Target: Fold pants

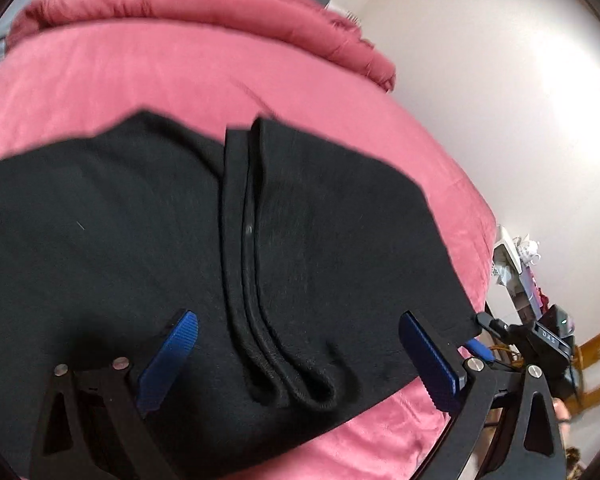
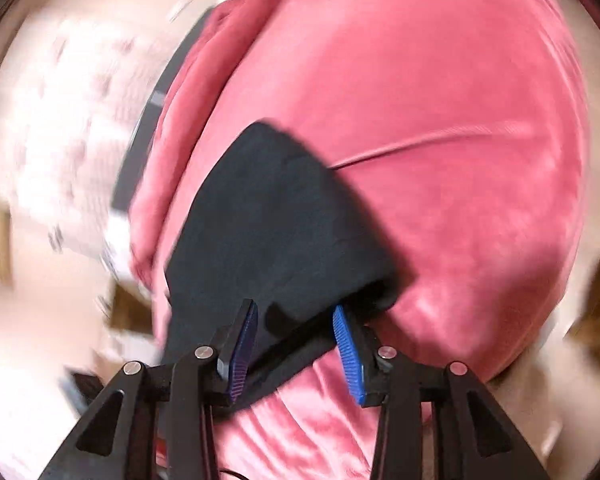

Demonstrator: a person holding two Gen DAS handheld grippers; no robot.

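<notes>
Black pants (image 1: 140,240) lie spread on a pink bedspread (image 1: 180,72), with a thick folded seam or waistband (image 1: 256,264) running down the middle. My left gripper (image 1: 300,356) is open, its blue pads wide apart just above the near edge of the pants. In the right wrist view a corner of the pants (image 2: 268,224) lies on the bedspread (image 2: 440,120). My right gripper (image 2: 296,340) is open, its fingers straddling the near edge of the cloth. The right gripper also shows in the left wrist view (image 1: 480,336) at the pants' right corner.
A rolled pink blanket (image 1: 180,0) lies along the far side of the bed. A white wall (image 1: 500,80) stands to the right. Cluttered small objects (image 1: 520,272) sit beyond the bed's right edge. The right wrist view is motion-blurred at its left.
</notes>
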